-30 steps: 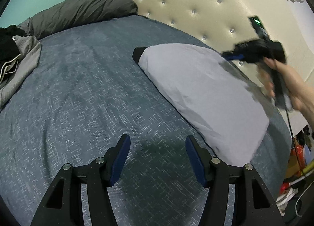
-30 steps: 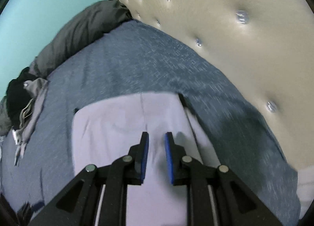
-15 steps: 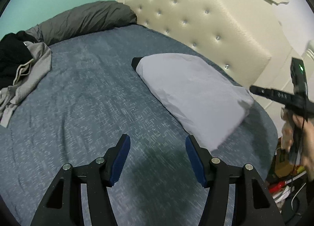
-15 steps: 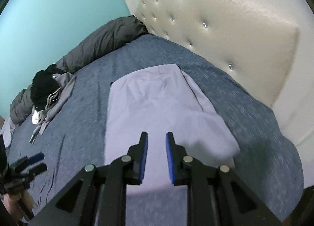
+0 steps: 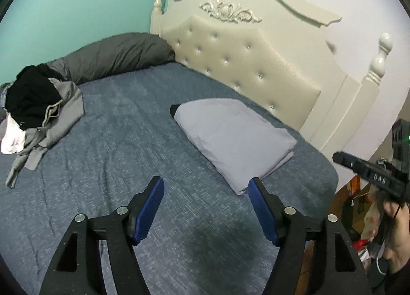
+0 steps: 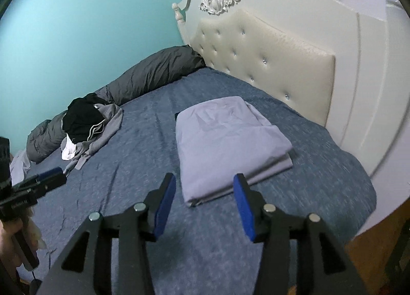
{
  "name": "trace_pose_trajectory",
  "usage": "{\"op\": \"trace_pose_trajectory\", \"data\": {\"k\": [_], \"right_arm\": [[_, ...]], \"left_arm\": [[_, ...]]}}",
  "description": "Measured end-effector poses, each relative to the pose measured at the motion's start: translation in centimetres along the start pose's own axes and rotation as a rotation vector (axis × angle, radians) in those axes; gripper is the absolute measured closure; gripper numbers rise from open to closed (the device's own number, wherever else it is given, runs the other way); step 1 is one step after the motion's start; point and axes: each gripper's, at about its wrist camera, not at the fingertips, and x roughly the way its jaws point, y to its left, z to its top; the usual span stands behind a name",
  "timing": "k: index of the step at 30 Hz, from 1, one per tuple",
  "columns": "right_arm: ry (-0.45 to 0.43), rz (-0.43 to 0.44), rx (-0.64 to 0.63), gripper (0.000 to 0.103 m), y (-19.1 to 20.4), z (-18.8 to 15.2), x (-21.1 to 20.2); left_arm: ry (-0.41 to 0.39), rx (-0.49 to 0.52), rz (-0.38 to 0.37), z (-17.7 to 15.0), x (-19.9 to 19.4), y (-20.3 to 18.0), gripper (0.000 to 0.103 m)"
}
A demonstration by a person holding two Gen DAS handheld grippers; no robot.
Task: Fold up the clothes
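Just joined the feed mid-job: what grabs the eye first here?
The folded lavender garment lying flat on the blue bedspread near the tufted headboard. Next, the unfolded clothes pile by the grey bolster. Both claws, left and right, are opening with nothing between them.

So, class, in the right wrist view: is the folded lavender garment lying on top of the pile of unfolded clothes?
No, the folded lavender garment lies alone on the blue bedspread, well apart from the pile of clothes.

A: The folded garment [image 6: 225,141]?
B: Smooth matt lilac cloth, on a rough-woven blue bedspread [image 6: 143,166].
A: At one o'clock?
B: The headboard [image 6: 269,59], glossy tufted cream leatherette with shiny studs.
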Motion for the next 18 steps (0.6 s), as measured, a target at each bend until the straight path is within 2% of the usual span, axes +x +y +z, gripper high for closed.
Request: {"op": "trace_pose_trajectory", "data": {"k": [8, 18], "right_arm": [[-0.043, -0.022, -0.009, 0.035, 2.8, -1.9, -5.4], [-0.095, -0.055, -0.023, 0.022, 5.7, -3.9, -10.7]], "left_arm": [[-0.054, 0.013, 0.004, -1.0, -5.4, -1.3, 0.022], [-0.103, 0.018, 0.017, -2.9, -10.6, -2.1, 0.010]]}}
